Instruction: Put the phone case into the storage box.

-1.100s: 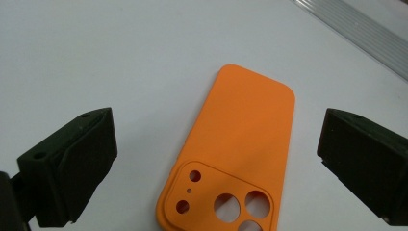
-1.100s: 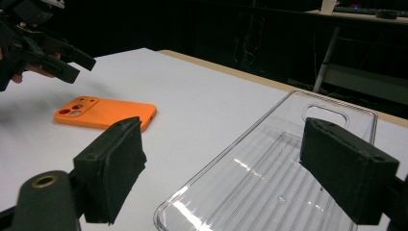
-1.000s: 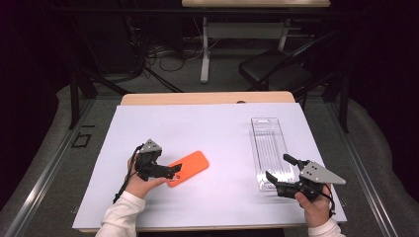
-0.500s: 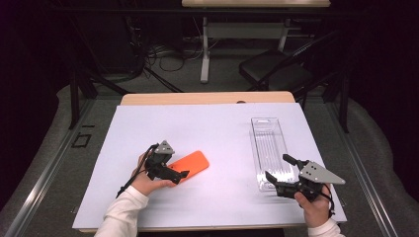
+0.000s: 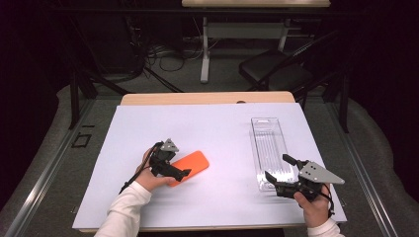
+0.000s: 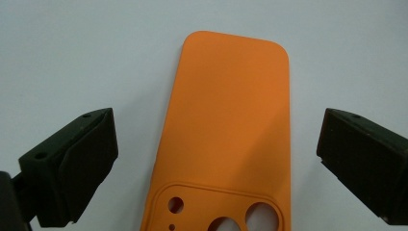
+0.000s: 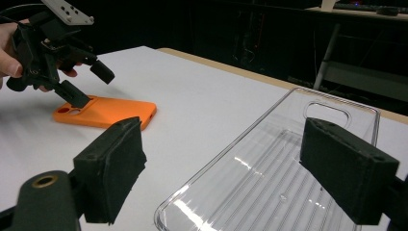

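Note:
An orange phone case (image 5: 191,165) lies flat on the white sheet, back side up, with its camera cut-outs at the near left end. My left gripper (image 5: 179,167) is open just above that end; in the left gripper view the orange case (image 6: 226,125) runs between the spread jaws of the left gripper (image 6: 216,149) without touching either. A clear plastic case tray (image 5: 268,148) lies at the right. My right gripper (image 5: 277,167) is open at the tray's near end, and the clear tray (image 7: 284,163) lies below the wide jaws of the right gripper (image 7: 231,163). Across the sheet are the orange case (image 7: 106,111) and the left gripper (image 7: 84,86).
A white sheet (image 5: 222,128) covers most of the wooden table (image 5: 207,98). Beyond the far edge are a dark chair (image 5: 276,69), table legs and floor cables. Bare sheet lies between the two cases.
My left gripper has moved right, from beside the orange case to over its camera end, jaws open on both sides of it. The right gripper and the clear tray have stayed put.

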